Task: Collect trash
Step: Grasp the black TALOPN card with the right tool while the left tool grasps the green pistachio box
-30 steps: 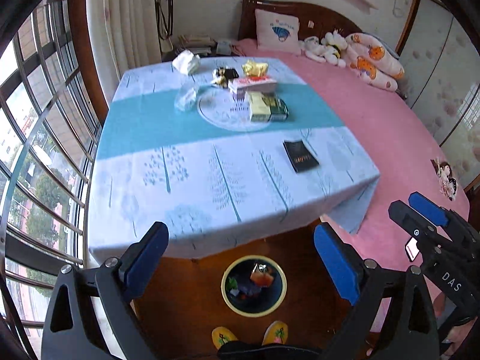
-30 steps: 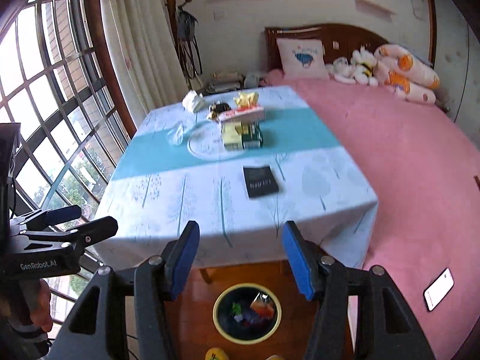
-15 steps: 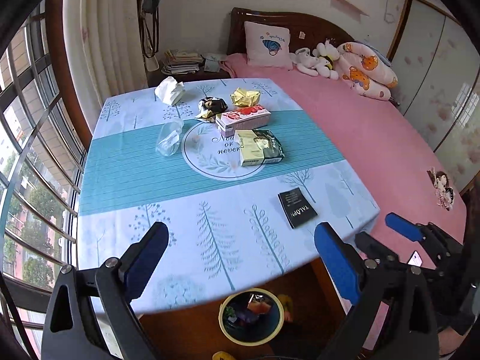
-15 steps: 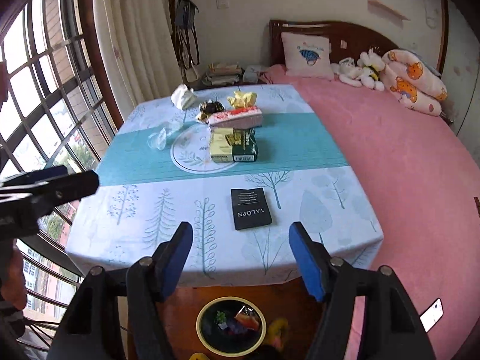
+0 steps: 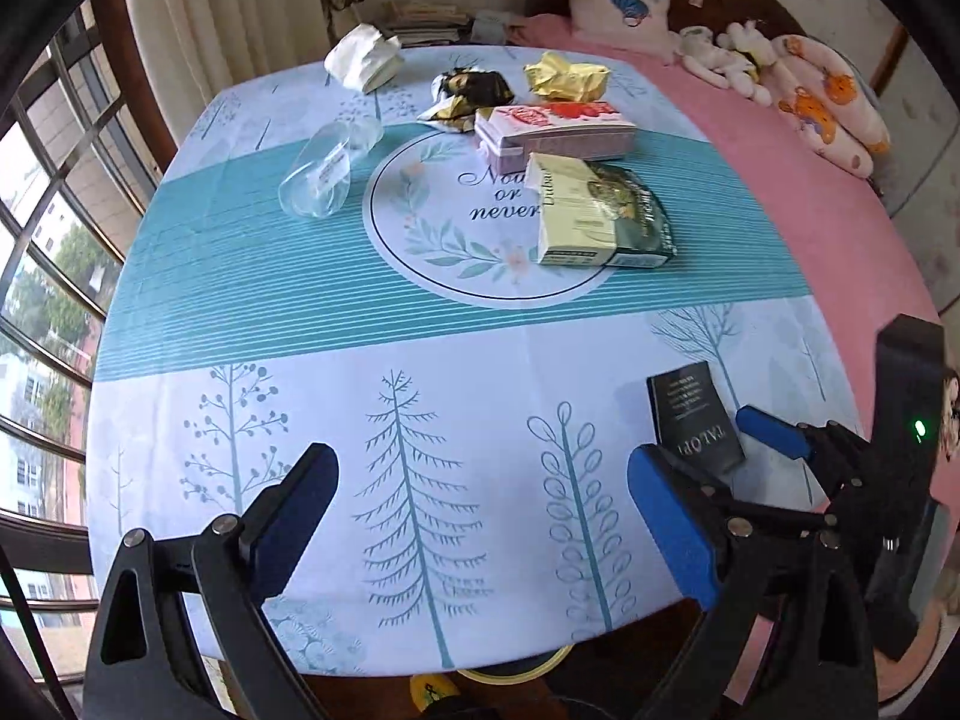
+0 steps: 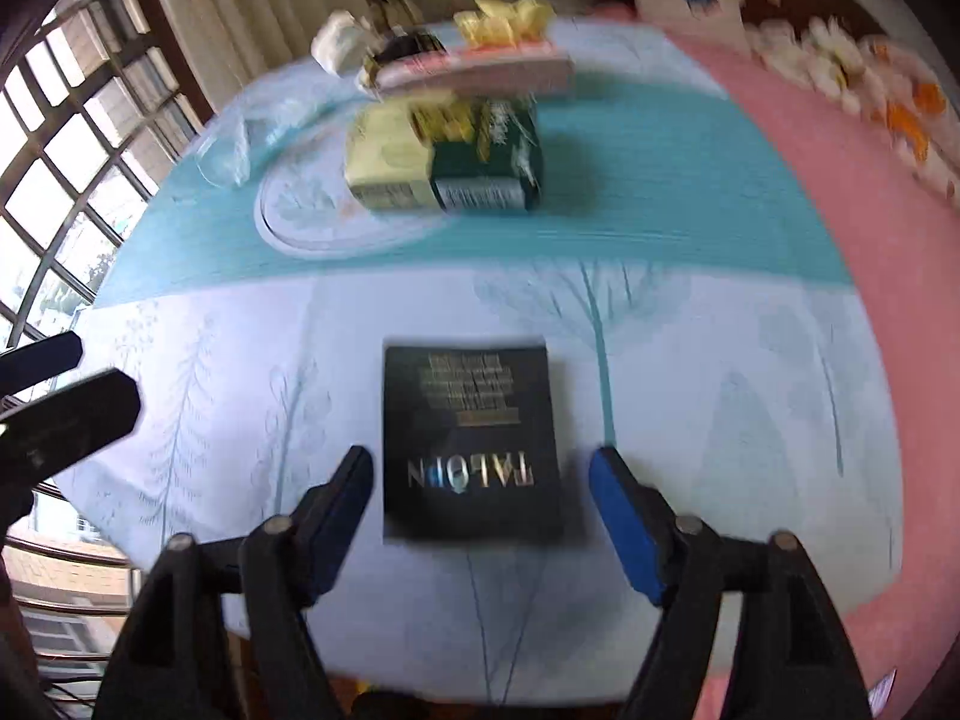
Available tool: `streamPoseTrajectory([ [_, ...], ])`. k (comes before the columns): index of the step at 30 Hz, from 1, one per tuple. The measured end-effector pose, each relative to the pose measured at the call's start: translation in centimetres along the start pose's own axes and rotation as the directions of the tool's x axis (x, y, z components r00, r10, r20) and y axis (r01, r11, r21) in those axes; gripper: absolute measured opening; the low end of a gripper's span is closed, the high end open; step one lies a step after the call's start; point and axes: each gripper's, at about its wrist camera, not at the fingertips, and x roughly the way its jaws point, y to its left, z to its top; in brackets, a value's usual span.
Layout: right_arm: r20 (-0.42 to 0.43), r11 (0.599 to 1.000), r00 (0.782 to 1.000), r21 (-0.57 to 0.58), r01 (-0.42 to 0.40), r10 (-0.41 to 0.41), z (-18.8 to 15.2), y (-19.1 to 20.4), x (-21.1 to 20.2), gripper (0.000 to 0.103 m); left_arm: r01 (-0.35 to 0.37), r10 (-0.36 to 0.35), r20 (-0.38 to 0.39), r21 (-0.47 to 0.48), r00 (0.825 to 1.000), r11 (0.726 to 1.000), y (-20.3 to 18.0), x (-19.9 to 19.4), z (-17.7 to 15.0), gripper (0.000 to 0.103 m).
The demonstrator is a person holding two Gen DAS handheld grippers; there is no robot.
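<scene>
The tablecloth [image 5: 252, 300] is pale blue with a teal striped band and thin teal trees. The packet [image 6: 471, 444] is black with gold letters. The box [image 5: 555, 129] is pink and red, the wrapper [image 5: 567, 78] gold. The bed cover [image 5: 810, 192] is pink. The pads [image 6: 624, 534] look blue.

Right gripper [image 6: 480, 495] over near part of table [image 6: 690, 390]; jaws opening, blue pads either side of the flat black packet [image 6: 471, 441], not touching it. Packet lies flat on tree-print cloth. Farther back, blurred: green-and-cream package [image 6: 447, 171], pink box [image 6: 480, 69], yellow wrapper [image 6: 504, 18], white tissue [image 6: 339, 45]. Left gripper [image 6: 54, 390] at left edge. Pink bed [image 6: 840, 180] on right.
</scene>
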Motion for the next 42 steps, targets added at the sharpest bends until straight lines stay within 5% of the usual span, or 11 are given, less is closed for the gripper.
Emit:
streamPoseTrajectory([
  [6, 0.015, 0.989, 0.999, -0.141, 0.050, -0.048, -0.1, 1.2, 0.8, 0.077, 0.020, -0.021, -0.027, -0.068, 0.999, 0.997, 0.7, 1.3, 1.9, 0.096],
  [9, 0.020, 0.986, 0.999, -0.162, 0.038, -0.035, -0.3, 0.7, 0.4, 0.060, 0.040, -0.041, -0.015, -0.080, 0.999, 0.996, 0.5, 1.7, 3.4, 0.096],
  [13, -0.004, 0.977, 1.000, -0.214, 0.008, -0.009, 0.3, 0.0, 0.1, 0.060, 0.076, -0.076, -0.002, -0.099, 0.997, 0.992, 0.1, 2.5, 5.8, 0.096],
  [23, 0.002, 0.998, 1.000, -0.063, 0.004, -0.004, 5.9, -6.6, 0.9, 0.060, 0.178, -0.178, 0.009, -0.110, 0.984, 0.978, -1.5, 6.2, 11.9, 0.096],
  [29, 0.019, 1.000, 1.000, -0.021, -0.020, 0.020, 9.1, -9.1, 1.7, 0.060, 0.233, -0.241, -0.044, -0.138, 0.969, 0.963, -1.9, 9.9, 14.0, 0.072],
  [38, -0.008, 0.995, 0.997, -0.065, -0.081, 0.081, 10.8, -8.7, 3.7, 0.059, 0.301, -0.314, -0.081, -0.140, 0.946, 0.943, -3.3, 12.2, 15.1, 0.052],
  [42, -0.006, 0.993, 0.997, -0.089, -0.083, 0.083, 11.2, -8.8, 4.0, 0.059, 0.293, -0.301, -0.062, -0.115, 0.952, 0.949, -4.3, 11.6, 15.3, 0.051],
])
